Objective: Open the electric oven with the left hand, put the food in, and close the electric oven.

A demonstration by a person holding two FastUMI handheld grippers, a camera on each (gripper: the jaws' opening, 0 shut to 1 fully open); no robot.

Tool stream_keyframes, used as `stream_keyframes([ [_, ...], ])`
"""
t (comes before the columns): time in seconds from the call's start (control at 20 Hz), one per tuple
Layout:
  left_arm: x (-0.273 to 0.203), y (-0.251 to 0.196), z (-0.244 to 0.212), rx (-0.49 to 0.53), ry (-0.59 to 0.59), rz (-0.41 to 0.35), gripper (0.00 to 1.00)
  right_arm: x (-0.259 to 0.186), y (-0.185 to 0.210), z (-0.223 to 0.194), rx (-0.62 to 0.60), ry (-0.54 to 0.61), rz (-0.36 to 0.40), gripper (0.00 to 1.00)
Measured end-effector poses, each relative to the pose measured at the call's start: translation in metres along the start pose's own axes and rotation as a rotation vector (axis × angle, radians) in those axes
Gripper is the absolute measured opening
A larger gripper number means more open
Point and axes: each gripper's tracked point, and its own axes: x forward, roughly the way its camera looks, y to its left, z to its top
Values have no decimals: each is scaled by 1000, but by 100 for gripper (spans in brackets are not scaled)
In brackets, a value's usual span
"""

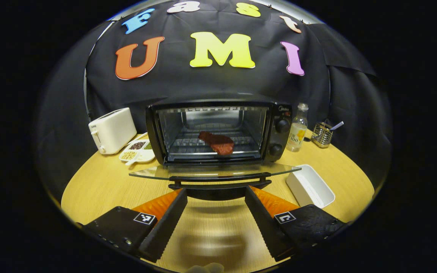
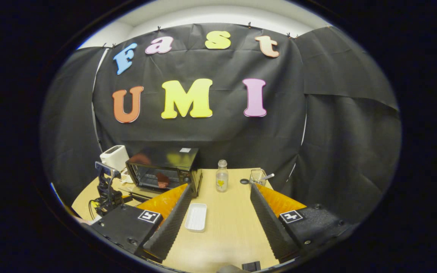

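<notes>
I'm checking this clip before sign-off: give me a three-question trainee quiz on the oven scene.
1. True or false: the oven door is folded down open.
2. Where is the red food? A) in the white tray B) on the oven's rack C) held by the tongs
3. Fill in: the left tongs face the door's ____.

Key: 1 true. 2 B; the white tray on the table looks empty. 3 handle; the jaws stand open on either side of it, not gripping.

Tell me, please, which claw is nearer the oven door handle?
Left. The left claw sits open right at the oven door handle; the right claw hangs farther back over the table.
</notes>
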Motion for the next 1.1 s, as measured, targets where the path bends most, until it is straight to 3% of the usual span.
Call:
stream_keyframes([
  [0.75, 38, 11, 79, 51, -91, -3, 97, -9, -15, 8, 47, -34, -61, 96],
  [1.1, 24, 16, 76, 20, -99, -2, 97, -12, -3, 5, 35, -25, -38, 99],
])
